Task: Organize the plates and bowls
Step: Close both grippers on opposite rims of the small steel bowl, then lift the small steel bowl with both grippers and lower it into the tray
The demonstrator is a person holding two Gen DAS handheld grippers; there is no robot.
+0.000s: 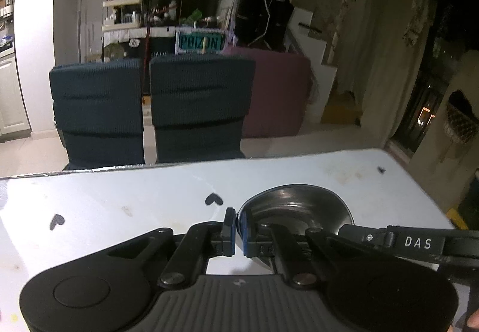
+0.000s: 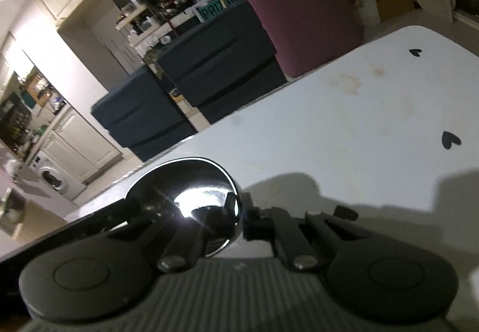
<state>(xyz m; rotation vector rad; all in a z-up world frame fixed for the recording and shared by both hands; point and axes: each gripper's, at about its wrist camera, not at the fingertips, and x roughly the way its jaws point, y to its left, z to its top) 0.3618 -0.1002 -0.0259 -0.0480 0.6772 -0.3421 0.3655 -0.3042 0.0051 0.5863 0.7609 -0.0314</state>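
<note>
White table [image 1: 119, 197], right view's washer [image 2: 52, 177]

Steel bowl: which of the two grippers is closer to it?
Neither left nor right wins: both grip it. The left gripper pinches the near-left rim of the steel bowl; the right gripper clamps the rim, with the bowl covering its left finger.

Your left gripper [image 1: 238, 231] sits low over the table [image 1: 119, 206] with a bowl's [image 1: 295, 206] near rim between its fingers, your right gripper [image 2: 239, 221] pinches a tilted bowl [image 2: 191, 203] by its rim, and two chairs [image 1: 149, 110] stand behind the table's far edge.
</note>
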